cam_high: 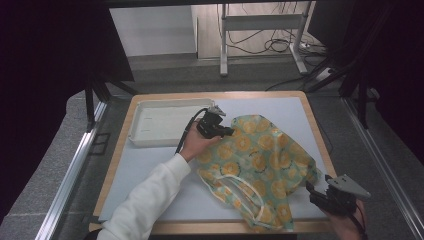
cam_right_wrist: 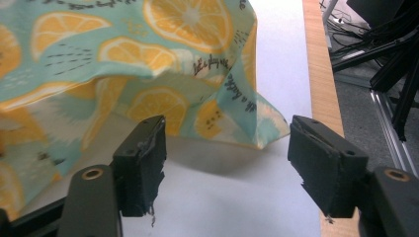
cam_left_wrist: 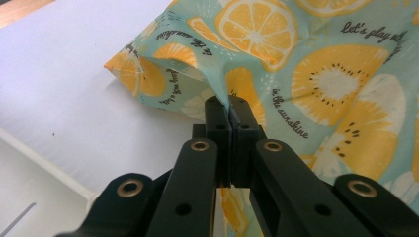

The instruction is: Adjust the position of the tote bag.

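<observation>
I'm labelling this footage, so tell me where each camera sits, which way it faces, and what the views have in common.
High view: above the person's side, facing forward and down on the table; sleeve, hands, left gripper, right gripper.
Left gripper view: on the left gripper, shut on the fruit-print bag.
Right gripper view: on the open right gripper, facing a bag corner.
All share the bag.
</observation>
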Demonstrator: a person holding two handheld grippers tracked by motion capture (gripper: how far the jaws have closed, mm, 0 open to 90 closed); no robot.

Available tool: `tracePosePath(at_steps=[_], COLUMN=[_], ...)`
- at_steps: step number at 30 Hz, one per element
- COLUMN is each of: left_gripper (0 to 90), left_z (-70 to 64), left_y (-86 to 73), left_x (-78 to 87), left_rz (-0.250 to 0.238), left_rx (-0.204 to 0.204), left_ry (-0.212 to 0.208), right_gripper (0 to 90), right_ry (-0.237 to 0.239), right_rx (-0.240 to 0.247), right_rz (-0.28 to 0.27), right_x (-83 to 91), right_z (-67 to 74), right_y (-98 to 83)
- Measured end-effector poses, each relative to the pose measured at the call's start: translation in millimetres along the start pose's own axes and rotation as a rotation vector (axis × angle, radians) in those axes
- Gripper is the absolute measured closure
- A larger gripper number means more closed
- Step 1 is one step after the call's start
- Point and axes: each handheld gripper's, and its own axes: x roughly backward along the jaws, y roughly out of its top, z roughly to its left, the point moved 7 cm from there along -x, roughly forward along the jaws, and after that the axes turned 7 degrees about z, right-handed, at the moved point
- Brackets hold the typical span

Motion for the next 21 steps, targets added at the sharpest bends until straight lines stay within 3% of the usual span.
tracePosePath(at_steps=[9,21], left_gripper=[89.6,89.6], left_z=[0.4,-2.6], left_y=[-2.0,-7.7], left_x=[0.2,4.2], left_rz=[0.008,0.006], left_rx=[0.0,-0.003], left_ry=[-0.001,-0.015], right_gripper=[40.6,83.2], right_ry=[0.011,0.072], right_rx=[0.023,0.02], right_rz=[0.035,0.02], right_x=[-19.1,-23.6], right_z=[-7.8,-8.6], right_y=[6.2,11.1])
